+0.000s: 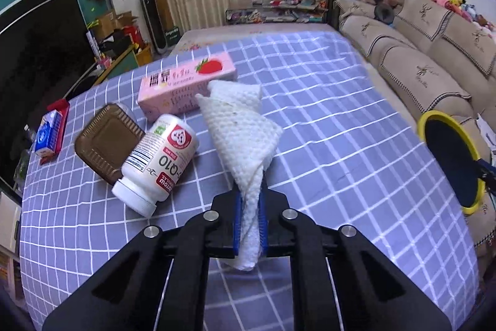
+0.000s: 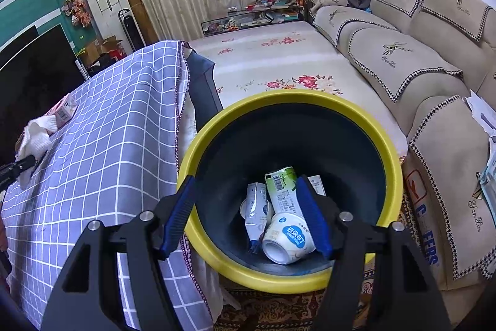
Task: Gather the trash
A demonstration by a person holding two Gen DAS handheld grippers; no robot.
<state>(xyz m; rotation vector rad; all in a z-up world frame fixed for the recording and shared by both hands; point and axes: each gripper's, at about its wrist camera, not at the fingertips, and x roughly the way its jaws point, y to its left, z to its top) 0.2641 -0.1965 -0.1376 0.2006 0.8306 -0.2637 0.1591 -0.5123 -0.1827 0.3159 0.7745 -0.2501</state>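
Observation:
My left gripper (image 1: 249, 203) is shut on a crumpled white paper towel (image 1: 241, 132) and holds it over the checked tablecloth (image 1: 341, 145). Left of the towel lie a white supplement bottle (image 1: 159, 163), a brown plastic tray (image 1: 104, 145) and a pink strawberry carton (image 1: 186, 86). A small blue and white carton (image 1: 48, 134) lies at the table's far left. My right gripper (image 2: 248, 207) is open over the yellow-rimmed bin (image 2: 214, 129), which holds a white cup (image 2: 288, 233), a green carton (image 2: 280, 188) and a white carton (image 2: 255, 207). The towel also shows in the right wrist view (image 2: 32, 138).
The bin (image 1: 434, 120) stands beside the table's right edge, next to a beige sofa (image 2: 403, 58). A floral-sheeted surface (image 2: 279, 61) lies beyond the bin. A dark TV (image 1: 34, 51) stands past the table's left side. Patterned carpet (image 2: 279, 309) lies under the bin.

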